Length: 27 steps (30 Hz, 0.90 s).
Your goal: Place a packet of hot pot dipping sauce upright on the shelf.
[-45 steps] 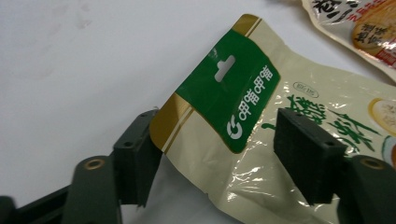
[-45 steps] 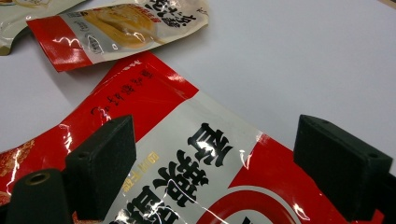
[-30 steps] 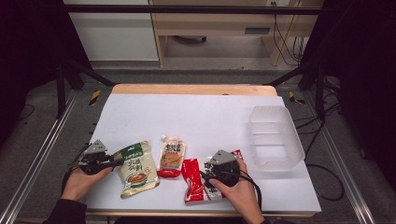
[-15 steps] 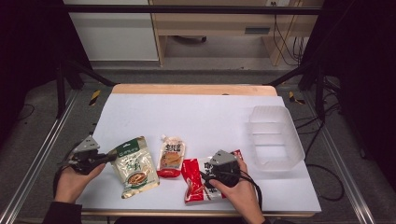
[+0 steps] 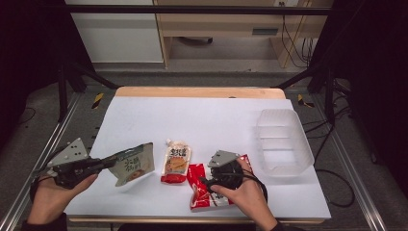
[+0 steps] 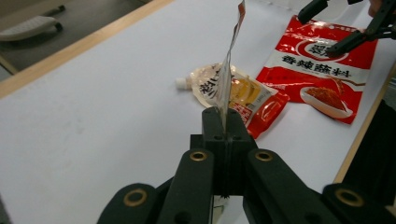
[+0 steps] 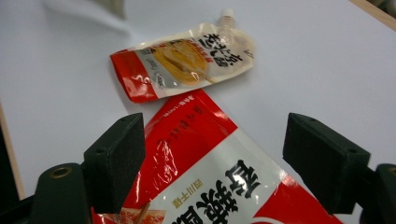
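Note:
My left gripper [image 5: 105, 163] is shut on the edge of a green-and-white food pouch [image 5: 134, 164] and holds it off the table at the front left. In the left gripper view the pouch [image 6: 229, 65] stands edge-on, clamped between the shut jaws [image 6: 224, 127]. My right gripper [image 5: 206, 183] hovers over a red sauce pouch [image 5: 197, 174] lying near the front edge. Its jaws [image 7: 215, 156] are open and have just been closing a little, with the red pouch [image 7: 205, 154] under the gap and the pads clear of it. A cream spouted pouch [image 5: 176, 162] lies flat between the two.
A clear plastic bin [image 5: 284, 142] stands at the right side of the white tabletop [image 5: 211, 118]. The table's wooden far edge [image 5: 197, 92] runs along the back. Metal frame rails flank both sides. The right gripper's black fingers [image 6: 348, 42] show in the left gripper view.
The left gripper shut on the green-and-white pouch, then lifted it off the table and drew it leftward. The right hand rose slightly over the red pouch.

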Tool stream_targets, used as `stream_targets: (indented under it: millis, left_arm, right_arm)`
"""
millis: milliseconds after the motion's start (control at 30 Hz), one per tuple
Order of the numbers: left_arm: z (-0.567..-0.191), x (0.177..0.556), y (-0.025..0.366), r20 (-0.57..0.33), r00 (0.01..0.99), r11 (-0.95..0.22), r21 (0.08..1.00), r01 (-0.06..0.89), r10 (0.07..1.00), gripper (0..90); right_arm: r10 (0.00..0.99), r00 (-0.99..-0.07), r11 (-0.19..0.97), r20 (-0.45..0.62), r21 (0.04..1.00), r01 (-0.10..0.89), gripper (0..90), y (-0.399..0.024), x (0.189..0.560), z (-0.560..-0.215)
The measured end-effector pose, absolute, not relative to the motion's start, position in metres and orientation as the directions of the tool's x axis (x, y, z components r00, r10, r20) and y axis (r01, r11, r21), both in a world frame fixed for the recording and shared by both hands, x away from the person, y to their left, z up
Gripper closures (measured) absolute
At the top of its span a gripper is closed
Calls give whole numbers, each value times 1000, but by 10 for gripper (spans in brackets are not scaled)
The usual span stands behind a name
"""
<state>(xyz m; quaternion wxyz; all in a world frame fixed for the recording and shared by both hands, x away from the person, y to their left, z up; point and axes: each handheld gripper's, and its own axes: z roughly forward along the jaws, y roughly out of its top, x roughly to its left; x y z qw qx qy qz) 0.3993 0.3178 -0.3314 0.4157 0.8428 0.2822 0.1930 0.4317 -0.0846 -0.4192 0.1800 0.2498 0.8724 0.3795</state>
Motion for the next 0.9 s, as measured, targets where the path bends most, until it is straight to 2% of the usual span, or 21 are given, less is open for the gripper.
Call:
stream_targets:
  millis: [67, 300, 533, 800, 900]
  left_arm:
    - [-326, 402, 317, 117, 757, -507, 806, 306, 643, 900]
    - [-314, 424, 314, 94, 754, -485, 815, 317, 650, 900]
    - [-298, 437, 289, 129, 783, -522, 808, 272, 608, 900]
    - [-289, 444, 247, 154, 839, -574, 791, 212, 521, 900]
    - [-292, 447, 231, 150, 858, -581, 791, 193, 491, 900]
  right_arm:
    - [530, -837, 629, -138, 726, 278, 215, -76, 440, -408]
    - [477, -856, 713, -199, 657, 245, 194, -62, 458, -378]
    - [358, -885, 809, -298, 572, 135, 153, -45, 472, -334]
    - [263, -914, 857, -310, 509, 75, 268, -37, 489, -310]
    - [271, -912, 858, -307, 507, 84, 279, -40, 493, -302]
